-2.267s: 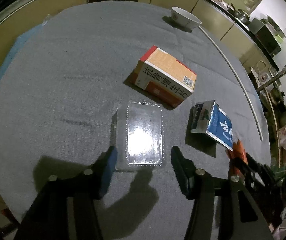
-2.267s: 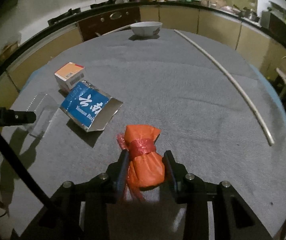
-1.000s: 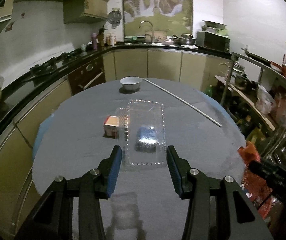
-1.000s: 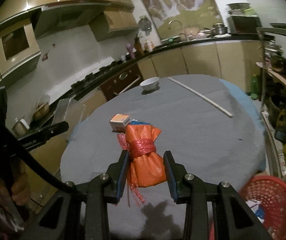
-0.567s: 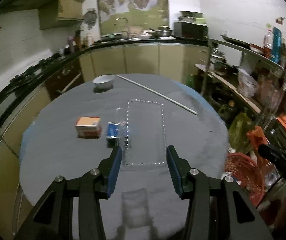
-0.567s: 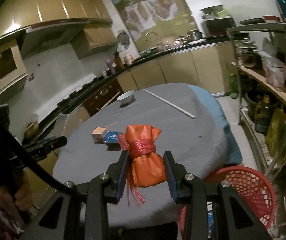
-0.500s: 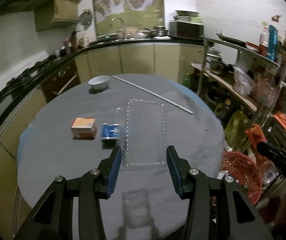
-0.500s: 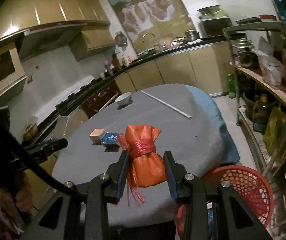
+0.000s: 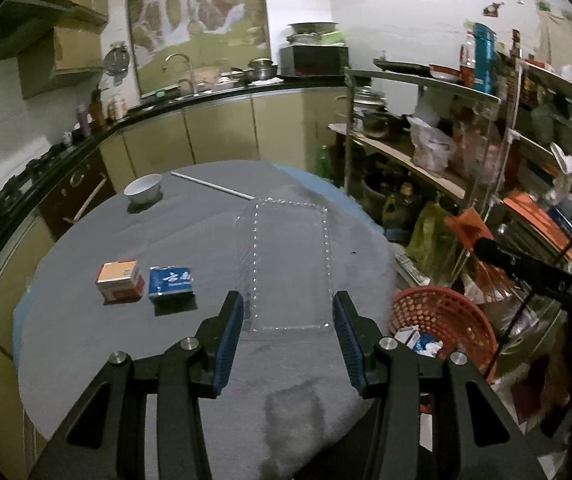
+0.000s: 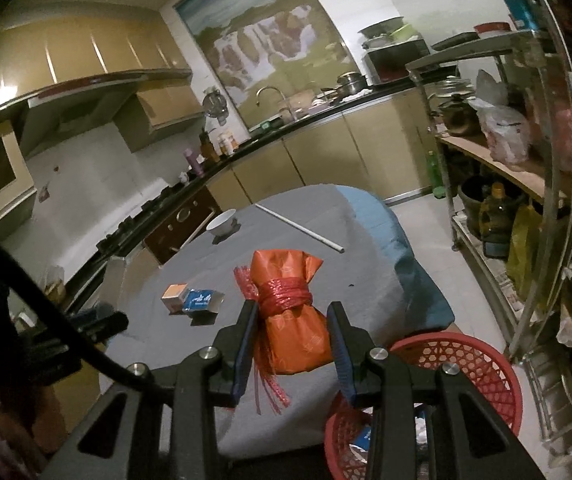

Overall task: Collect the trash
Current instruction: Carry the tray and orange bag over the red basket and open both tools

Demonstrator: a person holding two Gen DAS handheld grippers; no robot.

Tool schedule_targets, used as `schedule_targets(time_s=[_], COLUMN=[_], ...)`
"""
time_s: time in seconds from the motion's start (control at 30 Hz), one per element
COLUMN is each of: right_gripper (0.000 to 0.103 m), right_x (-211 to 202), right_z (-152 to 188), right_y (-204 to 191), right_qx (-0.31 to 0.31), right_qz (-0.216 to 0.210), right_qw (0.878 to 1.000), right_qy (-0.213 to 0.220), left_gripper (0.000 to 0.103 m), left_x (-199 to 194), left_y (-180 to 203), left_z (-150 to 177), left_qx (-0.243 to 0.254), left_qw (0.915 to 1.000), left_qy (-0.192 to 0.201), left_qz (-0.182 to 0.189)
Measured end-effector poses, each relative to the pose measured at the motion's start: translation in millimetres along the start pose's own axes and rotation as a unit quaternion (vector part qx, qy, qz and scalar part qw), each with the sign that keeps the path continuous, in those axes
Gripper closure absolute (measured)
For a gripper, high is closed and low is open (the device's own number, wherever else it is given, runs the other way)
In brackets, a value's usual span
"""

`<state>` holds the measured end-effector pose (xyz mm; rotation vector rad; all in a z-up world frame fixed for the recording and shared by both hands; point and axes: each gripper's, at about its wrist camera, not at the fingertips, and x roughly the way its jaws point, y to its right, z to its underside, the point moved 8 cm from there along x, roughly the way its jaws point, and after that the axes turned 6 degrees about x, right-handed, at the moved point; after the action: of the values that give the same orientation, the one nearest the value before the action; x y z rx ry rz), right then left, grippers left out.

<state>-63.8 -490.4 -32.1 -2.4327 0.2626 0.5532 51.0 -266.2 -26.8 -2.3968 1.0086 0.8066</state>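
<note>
**Two pieces of trash held up above the table edge, the red basket below**

The clear plastic tray (image 9: 290, 268) is clamped between the blue pads of the left gripper (image 9: 288, 322), lifted off the round grey table (image 9: 205, 240) and pointing away from the camera. The orange bag (image 10: 290, 312), tied with red net string, is squeezed between the pads of the right gripper (image 10: 290, 334), also in the air above the table's near edge.

The red basket (image 10: 458, 364) stands on the floor beside the table, under the right gripper. Inside it lie some blue-and-white wrappers and white paper scraps; what they are exactly I cannot make out. On the table remain an orange box (image 9: 119, 278) and, just beside it, a blue carton (image 9: 170, 280). A white bowl (image 9: 143, 188) stands at the far side near a long white rod (image 9: 213, 186); its inside is not visible.

Half a second ago the basket was only partly in the left wrist view; now both views have swung to the right and show more of it, and more of the metal shelf (image 9: 466, 152). Both grips are unchanged.

The basket's near rim is hidden behind the right gripper's body. The shelf contents are dark and blurred.
</note>
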Motion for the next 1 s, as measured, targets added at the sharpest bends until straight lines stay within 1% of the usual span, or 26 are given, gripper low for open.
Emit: schedule_targets(time_s=[0.37, 0.47, 0.53, 0.7, 0.8, 0.9, 1.0], right_gripper=[0.065, 0.065, 0.065, 0.065, 0.065, 0.065, 0.065], right_x=[-1.3, 1.0, 7.4, 22.9, 25.4, 21.7, 9.7], right_z=[2.4, 4.1, 8.6, 22.3, 25.1, 21.8, 15.0], right_y=[8.1, 9.7, 11.4, 19.1, 24.8, 34.1, 49.6], right_qx=[0.013, 0.018, 0.025, 0.036, 0.039, 0.051, 0.061], right_qz=[0.007, 0.006, 0.000, 0.001, 0.007, 0.011, 0.026], right_qw=[1.000, 1.000, 1.000, 0.998, 0.998, 0.997, 0.997], right_qy=[0.000, -0.005, -0.019, -0.048, -0.054, -0.050, -0.035], left_gripper=[0.055, 0.055, 0.055, 0.055, 0.055, 0.055, 0.055], left_x=[11.7, 15.6, 19.4, 26.0, 30.0, 34.5, 38.5], left_y=[11.6, 14.5, 18.1, 26.5, 32.9, 42.4, 52.5], left_z=[5.7, 11.5, 16.6, 24.7, 26.6, 25.3, 21.9], left_qx=[0.009, 0.010, 0.013, 0.017, 0.016, 0.022, 0.030], left_qw=[0.9997, 0.9995, 0.9991, 0.9979, 0.9966, 0.9948, 0.9934], left_qy=[-0.021, -0.029, -0.038, -0.055, -0.063, -0.068, -0.067], left_qz=[0.005, 0.010, 0.013, 0.031, 0.051, 0.072, 0.088])
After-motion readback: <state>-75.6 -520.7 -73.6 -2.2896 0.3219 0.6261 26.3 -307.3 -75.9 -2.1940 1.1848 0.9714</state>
